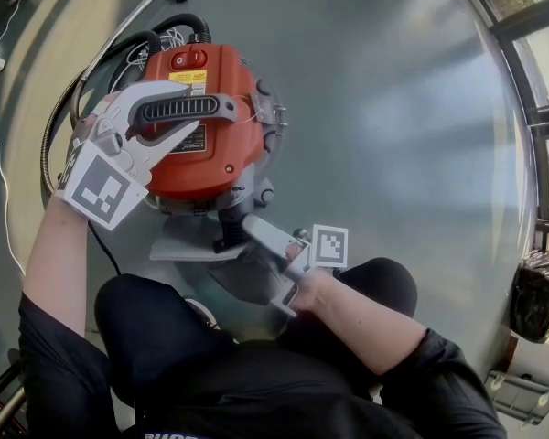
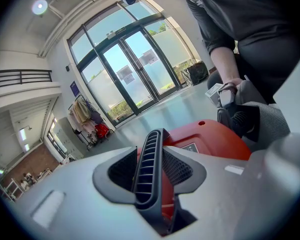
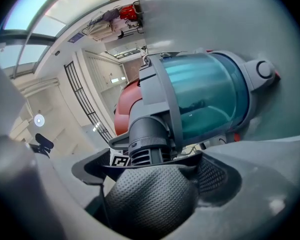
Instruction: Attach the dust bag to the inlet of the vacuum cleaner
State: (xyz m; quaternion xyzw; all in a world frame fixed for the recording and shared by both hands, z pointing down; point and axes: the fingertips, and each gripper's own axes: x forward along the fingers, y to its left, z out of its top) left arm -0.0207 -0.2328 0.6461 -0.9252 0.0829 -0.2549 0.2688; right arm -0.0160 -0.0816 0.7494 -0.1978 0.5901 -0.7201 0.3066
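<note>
The red vacuum cleaner point(image 1: 221, 149) stands on the grey floor in front of my knees. My left gripper point(image 1: 190, 110) is shut on its black ribbed handle point(image 1: 221, 108). In the left gripper view the handle point(image 2: 149, 154) runs upright between the two pads of that gripper point(image 2: 152, 184). My right gripper point(image 1: 256, 236) is at the vacuum's near end, shut on the dark grey dust bag point(image 1: 242, 282). In the right gripper view the textured bag point(image 3: 150, 199) fills the jaws of the gripper point(image 3: 155, 179), and its collar sits against the black ribbed inlet point(image 3: 147, 134) below the clear teal canister point(image 3: 205, 99).
A hose and cable point(image 1: 73, 108) loop on the floor behind the vacuum at the left. Glass door frames point(image 1: 531, 108) run along the right, with a black lined bin point(image 1: 540, 295) by them. My legs point(image 1: 156, 327) are just below the vacuum.
</note>
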